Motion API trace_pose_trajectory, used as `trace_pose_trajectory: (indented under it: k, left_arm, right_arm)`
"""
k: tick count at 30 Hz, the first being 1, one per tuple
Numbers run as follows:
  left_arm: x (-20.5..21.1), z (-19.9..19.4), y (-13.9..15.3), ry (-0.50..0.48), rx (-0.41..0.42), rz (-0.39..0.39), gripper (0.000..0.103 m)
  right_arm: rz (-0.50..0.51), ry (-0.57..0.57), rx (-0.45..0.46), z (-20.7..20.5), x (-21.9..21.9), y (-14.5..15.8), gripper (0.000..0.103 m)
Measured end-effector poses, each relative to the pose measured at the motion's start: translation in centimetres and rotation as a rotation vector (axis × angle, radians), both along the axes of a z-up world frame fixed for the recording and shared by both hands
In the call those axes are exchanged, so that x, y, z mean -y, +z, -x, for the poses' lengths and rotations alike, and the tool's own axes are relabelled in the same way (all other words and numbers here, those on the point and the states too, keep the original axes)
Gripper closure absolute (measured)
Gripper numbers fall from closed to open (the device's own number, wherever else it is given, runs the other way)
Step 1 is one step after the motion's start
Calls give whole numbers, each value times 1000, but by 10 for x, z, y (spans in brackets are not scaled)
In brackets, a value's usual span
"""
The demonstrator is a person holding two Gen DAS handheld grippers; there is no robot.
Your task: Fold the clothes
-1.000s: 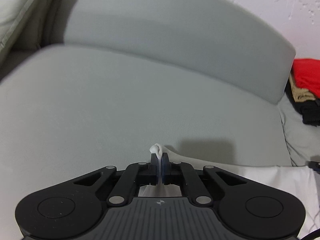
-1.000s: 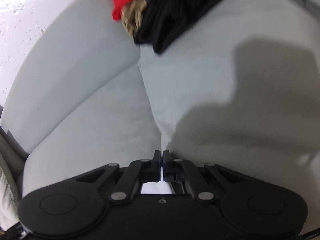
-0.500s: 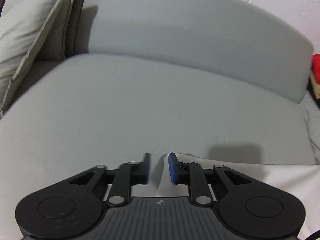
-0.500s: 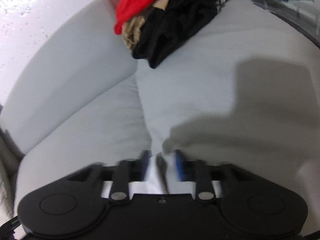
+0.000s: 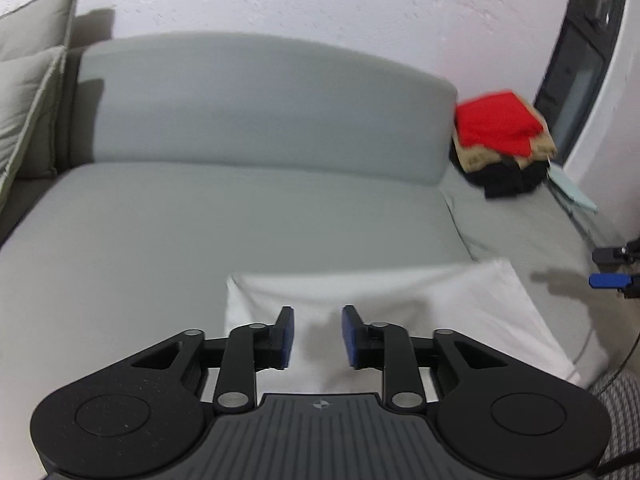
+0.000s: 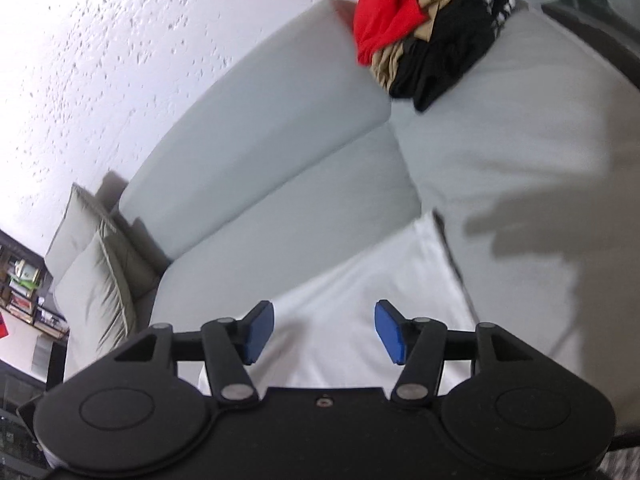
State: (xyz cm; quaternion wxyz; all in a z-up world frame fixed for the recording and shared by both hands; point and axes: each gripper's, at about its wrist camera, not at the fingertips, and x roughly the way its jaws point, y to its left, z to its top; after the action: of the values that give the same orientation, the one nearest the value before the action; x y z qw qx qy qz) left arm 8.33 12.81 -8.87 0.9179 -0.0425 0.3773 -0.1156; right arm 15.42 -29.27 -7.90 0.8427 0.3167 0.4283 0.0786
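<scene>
Lying flat on the grey sofa seat, the folded white cloth rectangle [image 5: 384, 300] is what we see directly ahead of and beneath both pairs of tongs. In the left wrist view its far edge runs straight across just beyond the fingertips, and its right side slopes back toward the front of the seat. The left gripper [image 5: 317, 330] hangs above the near part of this cloth with its blue-padded fingers [image 5: 287, 336] spread apart and nothing between them. In the right wrist view the same white cloth [image 6: 380, 276] fills the space ahead of the right gripper [image 6: 324, 330], whose blue pads [image 6: 390, 334] also stand wide apart and empty; its far corner lies ahead and to the right of the fingertips. We cannot tell whether either pair of tongs touches the fabric. The right gripper's blue tip [image 5: 610, 280] also enters the left wrist view at the far right edge, well apart from the cloth.

Beyond the cloth we find the grey sofa seat cushion [image 5: 200, 220] and the grey curved backrest [image 5: 260, 100]. Far ahead and to the right of the left tongs sits a pile of red, tan and black folded clothes [image 5: 500, 140], also seen at the top of the right wrist view [image 6: 420, 28]. To the far left stand beige piped throw pillows [image 5: 24, 100], against a white textured wall [image 5: 320, 0].
</scene>
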Motion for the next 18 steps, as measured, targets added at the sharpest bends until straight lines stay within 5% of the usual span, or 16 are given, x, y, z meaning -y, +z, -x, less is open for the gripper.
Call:
trace_pose_trajectory:
  k: [6, 9, 18]
  left_arm:
    - [17, 7, -30, 9, -141, 73, 69]
    - [14, 21, -40, 1, -152, 97, 65]
    - [57, 71, -41, -144, -83, -28, 69]
  right_arm:
    - [3, 67, -145, 20, -29, -43, 43]
    - [16, 153, -123, 41, -46, -52, 49]
    - [103, 357, -22, 75, -103, -57, 53]
